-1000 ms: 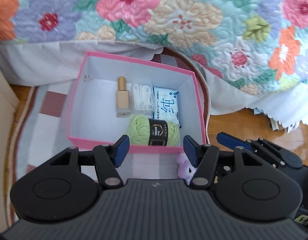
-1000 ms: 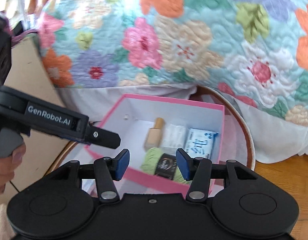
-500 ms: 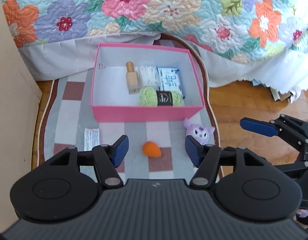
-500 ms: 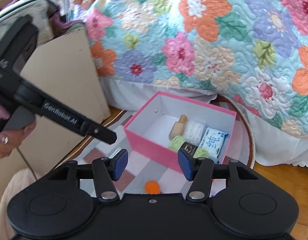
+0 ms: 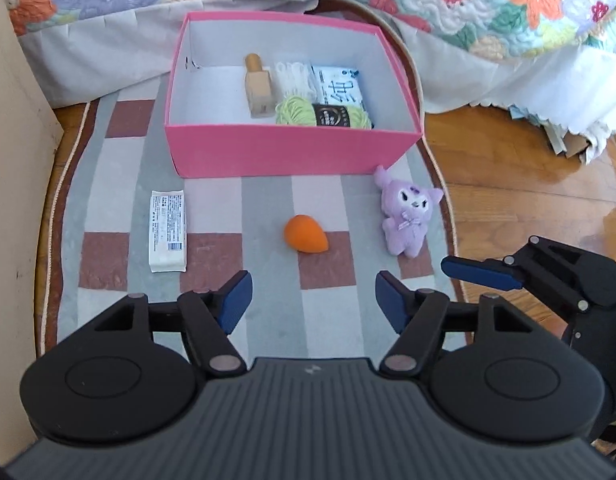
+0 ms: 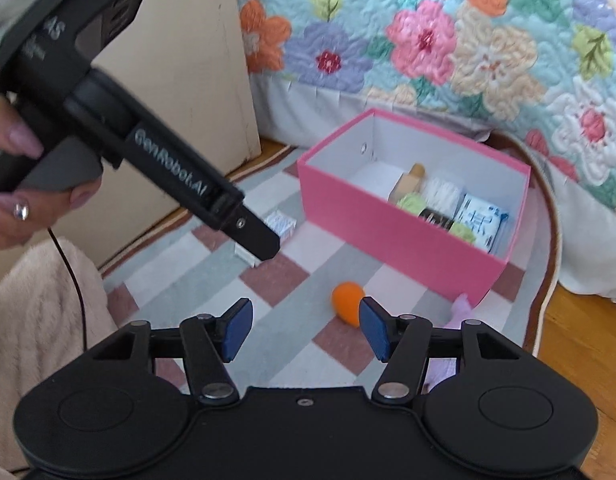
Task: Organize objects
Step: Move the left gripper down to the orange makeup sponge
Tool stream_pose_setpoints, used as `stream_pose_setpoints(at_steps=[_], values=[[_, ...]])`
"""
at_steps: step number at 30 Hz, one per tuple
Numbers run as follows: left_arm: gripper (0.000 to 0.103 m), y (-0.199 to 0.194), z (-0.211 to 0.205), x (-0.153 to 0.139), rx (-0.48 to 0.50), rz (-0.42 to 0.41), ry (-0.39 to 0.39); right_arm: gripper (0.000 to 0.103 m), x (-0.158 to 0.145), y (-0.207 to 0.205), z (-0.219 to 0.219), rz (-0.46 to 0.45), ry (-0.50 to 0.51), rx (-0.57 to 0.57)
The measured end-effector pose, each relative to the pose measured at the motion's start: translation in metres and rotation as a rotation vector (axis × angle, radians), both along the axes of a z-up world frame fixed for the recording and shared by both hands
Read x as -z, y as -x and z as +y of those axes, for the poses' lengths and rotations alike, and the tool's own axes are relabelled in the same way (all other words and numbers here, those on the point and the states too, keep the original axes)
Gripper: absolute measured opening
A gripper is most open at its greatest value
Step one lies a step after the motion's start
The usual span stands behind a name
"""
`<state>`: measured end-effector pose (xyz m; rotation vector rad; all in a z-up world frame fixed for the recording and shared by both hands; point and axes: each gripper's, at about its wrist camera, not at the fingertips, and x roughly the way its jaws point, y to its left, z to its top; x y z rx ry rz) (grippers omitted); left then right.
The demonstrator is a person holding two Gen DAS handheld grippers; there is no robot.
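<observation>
A: Status of box [image 5: 292,148]?
B: Holds bottle [image 5: 259,87], yarn [image 5: 322,115], two packets. On the rug [image 5: 212,184], near its front edge: packet [image 5: 167,231], orange sponge [image 5: 305,234], plush toy [image 5: 407,214].
A: Claws?
B: Left claw [image 5: 310,307] and right claw [image 6: 306,330] both released, empty.

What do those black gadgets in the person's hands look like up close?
Each is matte black plastic with two round discs, ridged casing and silver pivot screws. The left gripper and right gripper end in blue padded fingers. One side reads "GenRobot.AI" in grey. A thin black cable trails off. The hand has pink nails.
</observation>
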<state>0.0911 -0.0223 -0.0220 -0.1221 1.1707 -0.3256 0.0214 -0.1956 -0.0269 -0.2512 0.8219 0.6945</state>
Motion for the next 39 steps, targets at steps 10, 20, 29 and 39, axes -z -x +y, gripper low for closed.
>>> stream_pose_setpoints(at_steps=[10, 20, 29, 39], values=[[0.086, -0.017, 0.009, 0.052, -0.075, 0.001, 0.035, 0.075, 0.043, 0.006, 0.011, -0.106, 0.017, 0.021], [0.085, -0.035, 0.003, 0.092, -0.112, 0.044, 0.069, 0.075, 0.068, -0.017, 0.016, -0.114, 0.014, 0.049], [0.073, -0.043, 0.000, 0.123, -0.162, 0.010, 0.186, 0.075, 0.112, -0.049, 0.028, -0.075, 0.085, 0.056], [0.057, -0.049, -0.004, 0.149, -0.167, 0.022, 0.281, 0.071, 0.137, -0.057, 0.030, -0.105, 0.094, 0.111]])
